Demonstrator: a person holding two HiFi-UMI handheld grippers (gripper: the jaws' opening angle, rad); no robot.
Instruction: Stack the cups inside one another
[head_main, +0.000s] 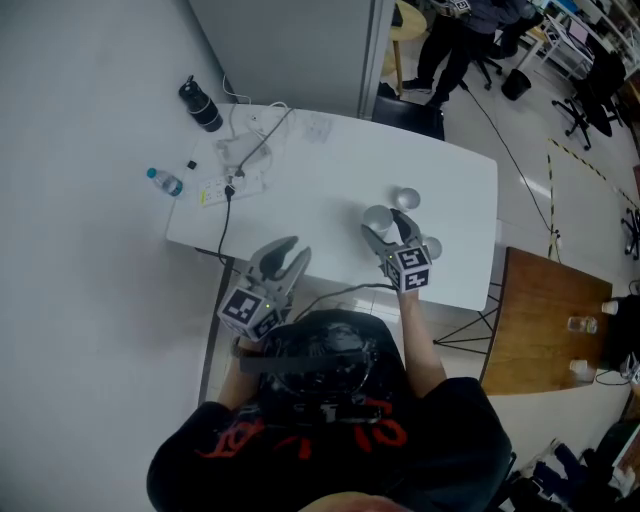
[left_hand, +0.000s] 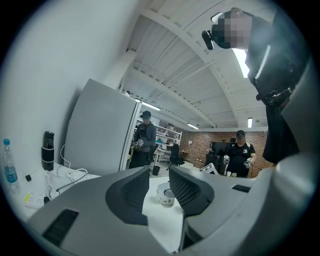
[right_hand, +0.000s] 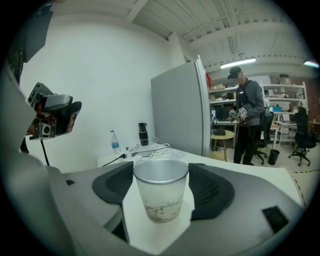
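Right hand-held gripper (right_hand: 161, 175) is pinching a cup (right_hand: 161, 197) near its rim, its jaws standing wide and one dark, cross-hatched pad pressing on either side. That cup is tapering downward and looking frosted and translucent, with a round rim and faint dark print near its base. In the head view it is sitting over the right part of the white table (head_main: 300, 170), on the side near the person. A second cup (head_main: 406, 198) is standing just beyond it, and a third cup (head_main: 433, 246) is showing just beside the gripper's marker cube. The left hand-held gripper (left_hand: 159, 175) is keeping its jaws partly apart with nothing between them. Only the table and distant cups are showing through its narrow gap. It is hovering at the table's near edge, well apart from the cups. The table is looking smooth and matte, with rounded corners.
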